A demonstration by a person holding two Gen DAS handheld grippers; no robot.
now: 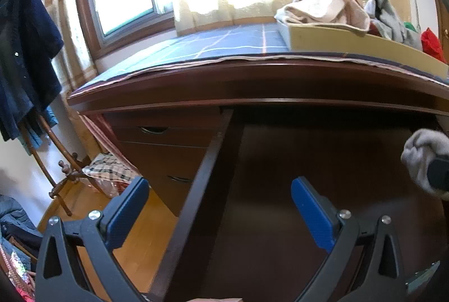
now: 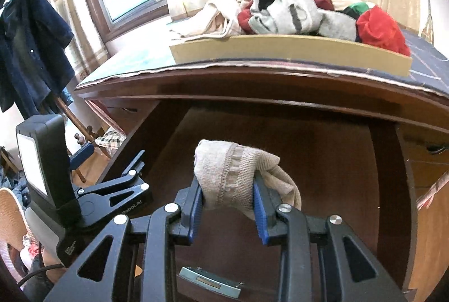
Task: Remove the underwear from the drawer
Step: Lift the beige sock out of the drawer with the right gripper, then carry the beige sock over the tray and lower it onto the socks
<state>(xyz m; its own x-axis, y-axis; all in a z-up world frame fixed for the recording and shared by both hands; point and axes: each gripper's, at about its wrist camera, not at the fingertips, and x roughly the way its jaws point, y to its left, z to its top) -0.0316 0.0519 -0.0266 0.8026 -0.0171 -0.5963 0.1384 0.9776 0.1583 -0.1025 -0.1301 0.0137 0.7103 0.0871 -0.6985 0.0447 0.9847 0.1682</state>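
The dark wooden drawer (image 2: 322, 150) is pulled out below the desk top. My right gripper (image 2: 228, 194) is shut on a bunched beige knit piece of underwear (image 2: 233, 173), held up above the drawer's bare floor. In the left wrist view the same pale bundle (image 1: 421, 158) shows at the right edge. My left gripper (image 1: 220, 202) stands open over the drawer's left wall (image 1: 204, 175), nothing between its blue pads. The right wrist view shows the left gripper (image 2: 137, 164) at the left, beside the drawer.
A shallow cardboard tray (image 2: 289, 53) on the desk top holds a pile of clothes (image 2: 294, 13) in beige, grey and red. Smaller shut drawers (image 1: 165, 150) sit to the left. A dark shirt (image 1: 25, 63) hangs on a rack at far left. A bright window is behind.
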